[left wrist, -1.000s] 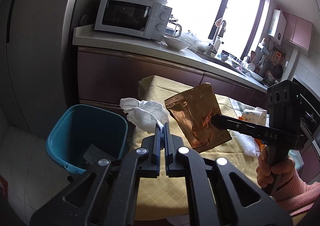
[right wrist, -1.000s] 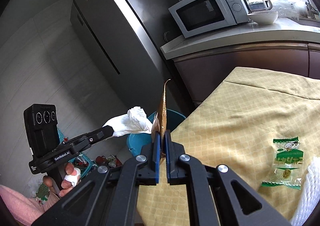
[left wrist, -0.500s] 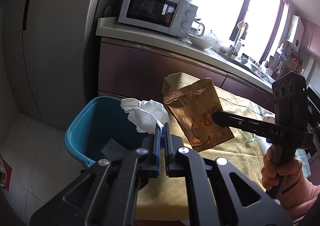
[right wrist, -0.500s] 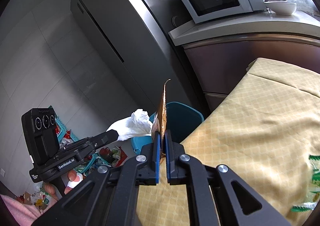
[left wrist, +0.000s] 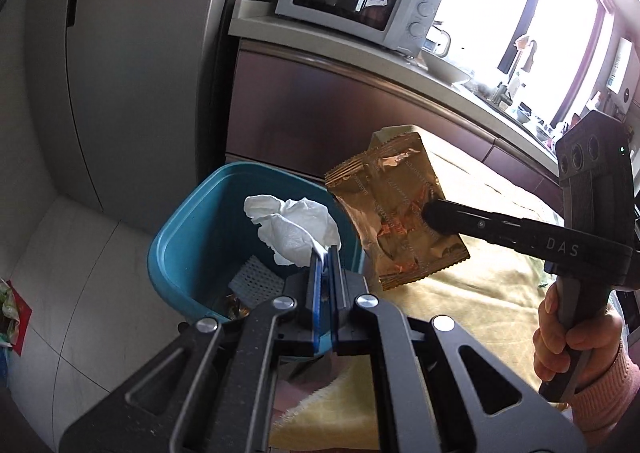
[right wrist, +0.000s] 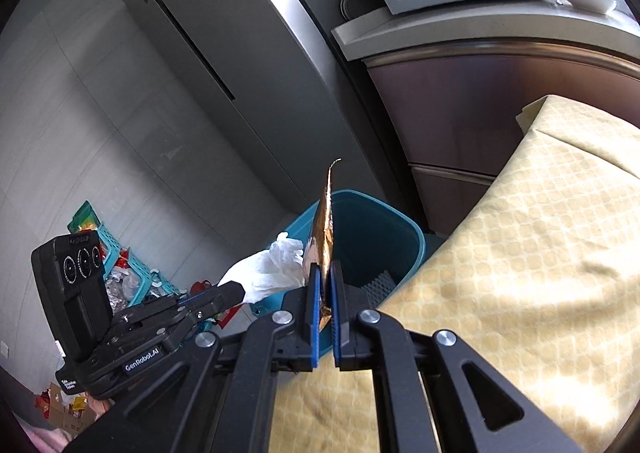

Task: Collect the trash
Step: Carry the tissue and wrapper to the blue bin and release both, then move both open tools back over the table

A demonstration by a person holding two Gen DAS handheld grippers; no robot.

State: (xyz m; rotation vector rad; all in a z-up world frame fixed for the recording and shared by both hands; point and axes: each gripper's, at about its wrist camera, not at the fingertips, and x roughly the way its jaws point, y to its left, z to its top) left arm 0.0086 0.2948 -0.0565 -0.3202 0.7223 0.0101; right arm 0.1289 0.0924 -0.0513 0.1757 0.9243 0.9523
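Note:
My left gripper [left wrist: 326, 253] is shut on a crumpled white tissue [left wrist: 294, 227] and holds it above the open blue bin [left wrist: 176, 253]. The tissue [right wrist: 272, 271] and left gripper [right wrist: 234, 293] also show in the right wrist view. My right gripper [right wrist: 324, 271] is shut on a gold foil snack wrapper [right wrist: 322, 229], seen edge-on over the bin [right wrist: 400, 241]. In the left wrist view the wrapper [left wrist: 396, 209] hangs flat by the bin's right rim, pinched by the right gripper [left wrist: 430, 211].
A table with a yellow cloth [right wrist: 540, 253] stands right of the bin. Grey mesh and scraps [left wrist: 252, 281] lie in the bin. A fridge [left wrist: 120, 53], brown cabinets [left wrist: 320, 109] and a microwave [left wrist: 352, 9] stand behind. A turquoise basket of litter [right wrist: 124, 265] sits on the floor.
Both grippers have swung left from over the table toward the bin, carrying the tissue and the wrapper. The tissue now hangs over the bin's opening.

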